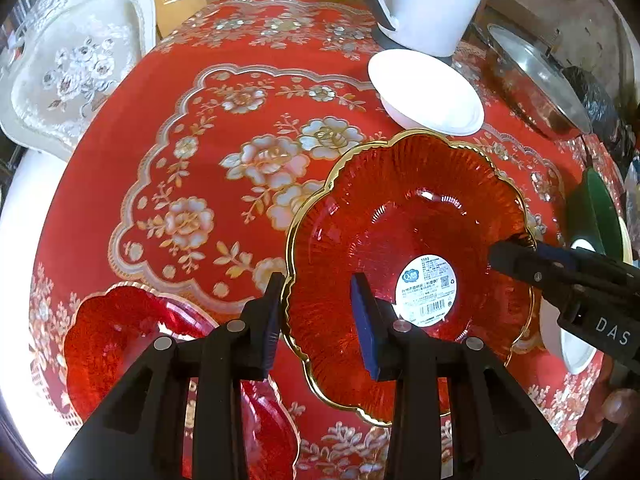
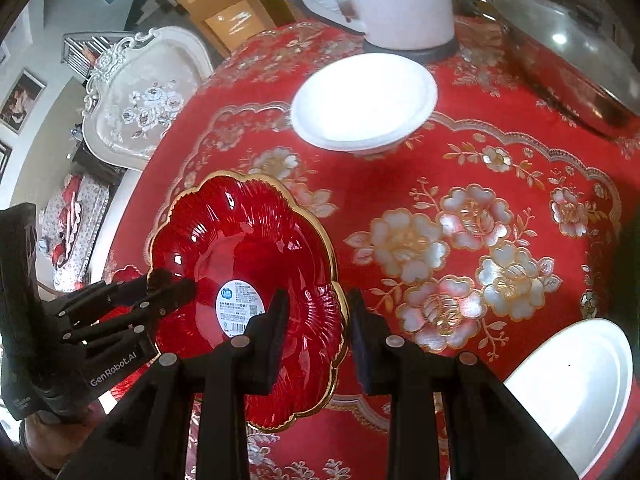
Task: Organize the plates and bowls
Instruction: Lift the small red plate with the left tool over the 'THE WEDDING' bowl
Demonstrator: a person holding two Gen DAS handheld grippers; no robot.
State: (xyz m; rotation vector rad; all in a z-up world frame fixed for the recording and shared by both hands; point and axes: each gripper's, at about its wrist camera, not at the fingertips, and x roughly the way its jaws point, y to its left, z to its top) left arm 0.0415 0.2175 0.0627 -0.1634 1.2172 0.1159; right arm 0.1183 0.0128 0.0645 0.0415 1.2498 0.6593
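Observation:
A red flower-shaped glass plate [image 1: 400, 216] with a gold rim and a white label hangs slightly tilted above the red tablecloth. My left gripper [image 1: 320, 316] is shut on its left rim, one finger under the plate and one inside it. From the right wrist view the left gripper [image 2: 176, 282] shows clamped on the plate [image 2: 248, 240]. My right gripper [image 2: 318, 320] is shut on the opposite rim, and the left wrist view shows the right gripper [image 1: 508, 248] on that edge. A second red plate [image 1: 120, 332] lies lower left. White bowls sit behind [image 1: 426, 92] and at the right [image 2: 572, 392].
A white kettle [image 2: 396, 0] and a lidded steel pot [image 2: 572, 52] stand at the back of the round table [image 1: 192, 92]. A green plate [image 1: 592, 212] sits at the right edge. An ornate white chair [image 1: 76, 64] stands beyond the left side.

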